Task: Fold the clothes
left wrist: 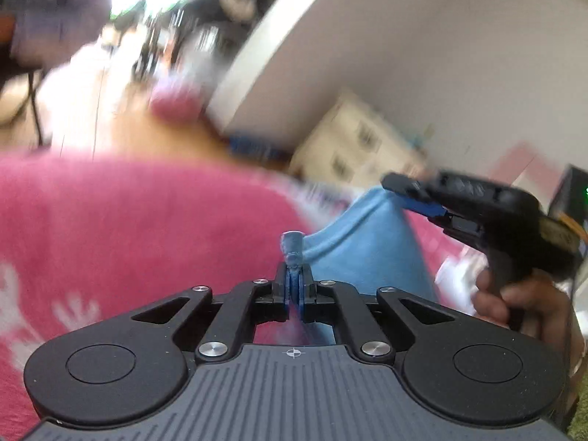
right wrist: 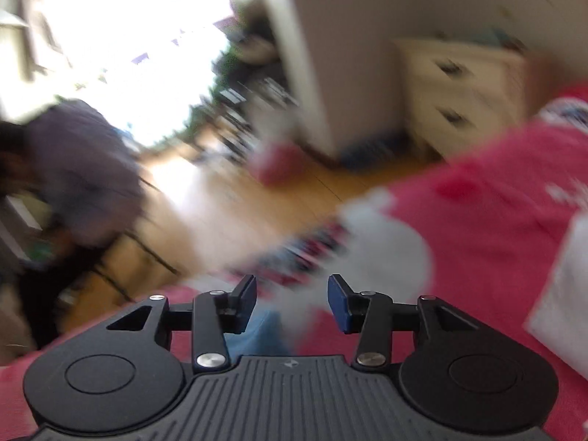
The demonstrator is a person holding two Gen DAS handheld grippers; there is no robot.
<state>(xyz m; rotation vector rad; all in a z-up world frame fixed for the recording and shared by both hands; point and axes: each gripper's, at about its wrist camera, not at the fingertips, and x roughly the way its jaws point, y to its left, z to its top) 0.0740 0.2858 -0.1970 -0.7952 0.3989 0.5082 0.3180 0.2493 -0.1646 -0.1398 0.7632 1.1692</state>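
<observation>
room behind (right wrist: 183,110) — motion-blurred, nothing there readable.

Left tool (left wrist: 294,275) pinched shut on a bunched corner of light blue cloth (left wrist: 367,242). Cloth stretches up-right to right tool (left wrist: 408,193), gripped in a hand (left wrist: 514,301). Pink bedspread (left wrist: 128,228) with white print lies beneath. Cream drawer unit (left wrist: 352,147) stands beyond, blurred.

Bed covered by a pink spread with white patterns (left wrist: 128,220), light blue garment (left wrist: 367,242) lying on it
</observation>
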